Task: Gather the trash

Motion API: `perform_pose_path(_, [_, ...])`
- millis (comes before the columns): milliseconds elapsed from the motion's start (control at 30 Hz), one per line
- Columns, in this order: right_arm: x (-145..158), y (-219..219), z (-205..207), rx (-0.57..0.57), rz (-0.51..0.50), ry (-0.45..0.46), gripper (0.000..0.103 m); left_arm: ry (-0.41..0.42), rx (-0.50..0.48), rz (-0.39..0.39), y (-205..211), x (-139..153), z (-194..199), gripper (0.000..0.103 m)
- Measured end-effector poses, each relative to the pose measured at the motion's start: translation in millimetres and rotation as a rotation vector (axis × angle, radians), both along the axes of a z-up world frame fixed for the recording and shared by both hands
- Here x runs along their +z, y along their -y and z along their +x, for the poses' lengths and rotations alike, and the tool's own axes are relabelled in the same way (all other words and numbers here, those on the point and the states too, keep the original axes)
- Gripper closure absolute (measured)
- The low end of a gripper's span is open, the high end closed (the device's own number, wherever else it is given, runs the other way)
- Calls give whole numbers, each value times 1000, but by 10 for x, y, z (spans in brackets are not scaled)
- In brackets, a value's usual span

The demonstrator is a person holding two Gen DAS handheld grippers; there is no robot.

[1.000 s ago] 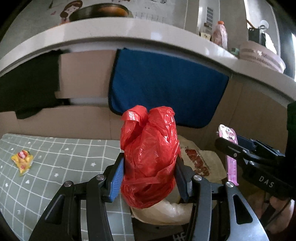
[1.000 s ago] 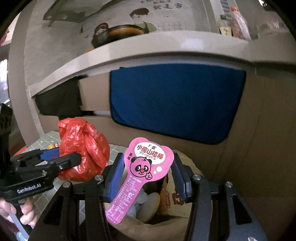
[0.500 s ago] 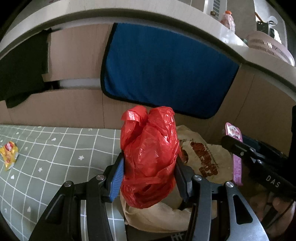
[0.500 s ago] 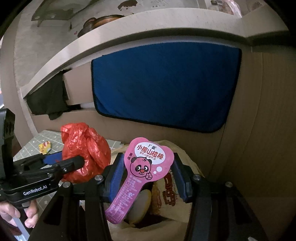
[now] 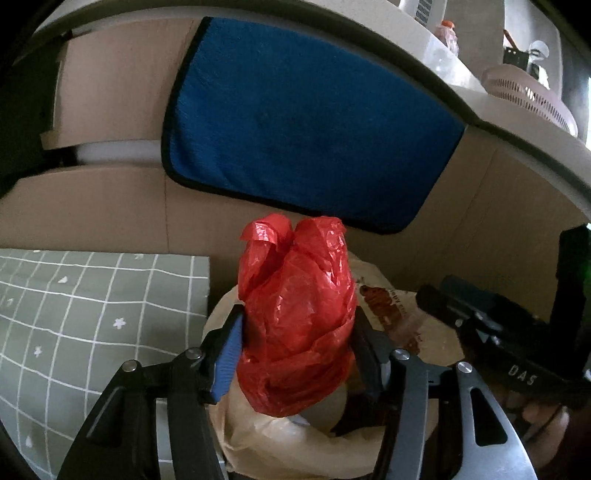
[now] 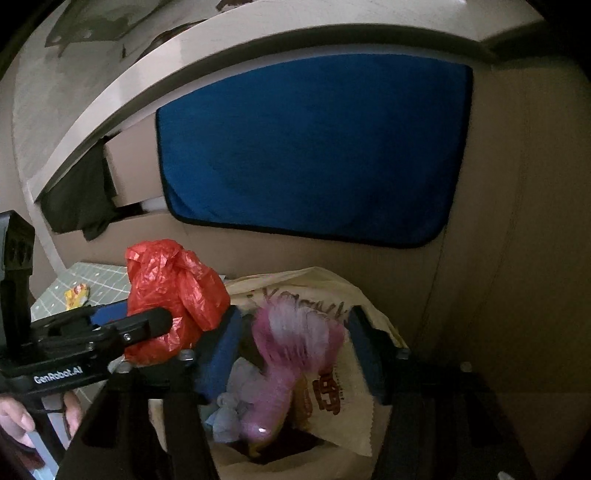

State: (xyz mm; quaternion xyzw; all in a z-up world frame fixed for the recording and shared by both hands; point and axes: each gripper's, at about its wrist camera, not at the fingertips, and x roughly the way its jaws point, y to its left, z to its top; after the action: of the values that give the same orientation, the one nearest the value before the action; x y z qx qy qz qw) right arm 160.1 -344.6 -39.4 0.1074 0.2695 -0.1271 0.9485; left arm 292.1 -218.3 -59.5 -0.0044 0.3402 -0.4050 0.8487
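Observation:
A crumpled red plastic bag point(image 5: 295, 325) stands between the fingers of my left gripper point(image 5: 295, 332), right over the beige trash bag point(image 5: 391, 306) with red print. The jaws are opening, but both pads still touch the red bag and it has not slipped. My right gripper point(image 6: 293, 332) is over the same trash bag point(image 6: 332, 391) with its jaws opening wide. The pink snack wrapper point(image 6: 291, 354), blurred, is loose between them and dropping into the bag, onto bluish crumpled paper point(image 6: 229, 410). Each gripper shows in the other's view: the right gripper point(image 5: 443, 291) and the left gripper point(image 6: 147, 321).
A blue cloth point(image 5: 306, 125) hangs on the beige cabinet front behind the trash bag. A green checked tablecloth point(image 5: 92, 317) lies to the left, with a yellow wrapper point(image 6: 75, 295) on it. The counter above holds a pink basket point(image 5: 532, 96) and a bottle point(image 5: 448, 35). A person's hand point(image 6: 18, 417) grips the left handle.
Both grippers sank towards the trash bag. The right jaws spread and the pink wrapper left them and is falling. The left jaws widened a little around the red bag.

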Motion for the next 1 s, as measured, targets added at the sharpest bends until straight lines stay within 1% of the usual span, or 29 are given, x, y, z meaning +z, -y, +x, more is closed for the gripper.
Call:
perform_pose_path(67, [-29, 29, -24, -5, 21, 3, 40, 3, -3, -14, -33, 20, -8, 45])
perform_pose_path(200, [-45, 49, -98, -32, 53, 4, 40, 4, 11, 10, -57, 33, -45, 44])
perform_pose_path(267, [-25, 35, -153, -42, 68, 11, 40, -10, 15, 23, -29, 48, -44, 43])
perform_pose_path(367, [19, -29, -250, -50, 78, 14, 40, -25, 29, 0, -84, 96, -74, 43])
perform_pose_path(467, [86, -117, -371, -53, 94, 3, 40, -1, 74, -21, -294, 203, -228, 43])
perform_pose_path(533, [138, -200, -481, -42, 104, 12, 40, 41, 114, -14, -511, 289, -461, 43])
perform_pose_path(600, [205, -326, -618, -10, 114, 25, 39, 94, 144, 17, -688, 361, -715, 44])
perform_pose_path(667, [279, -524, -790, 26, 97, 48, 39, 153, 177, 49, -891, 442, -1053, 44])
perform_pose_path(767, [376, -896, -1027, 45, -9, 59, 37, 245, 233, 113, -1197, 561, -1591, 43])
perform_pose_path(867, [434, -1297, -1312, 75, -102, 77, 37, 289, 312, 166, -1488, 645, -1967, 44])
perform_pose_path(933, [453, -1496, -1486, 91, -134, 91, 37, 314, 350, 170, -1690, 684, -2127, 44])
perform_pose_path(1000, [488, -1691, -1688, 94, -170, 110, 37, 346, 412, 159, -1913, 692, -2329, 44])
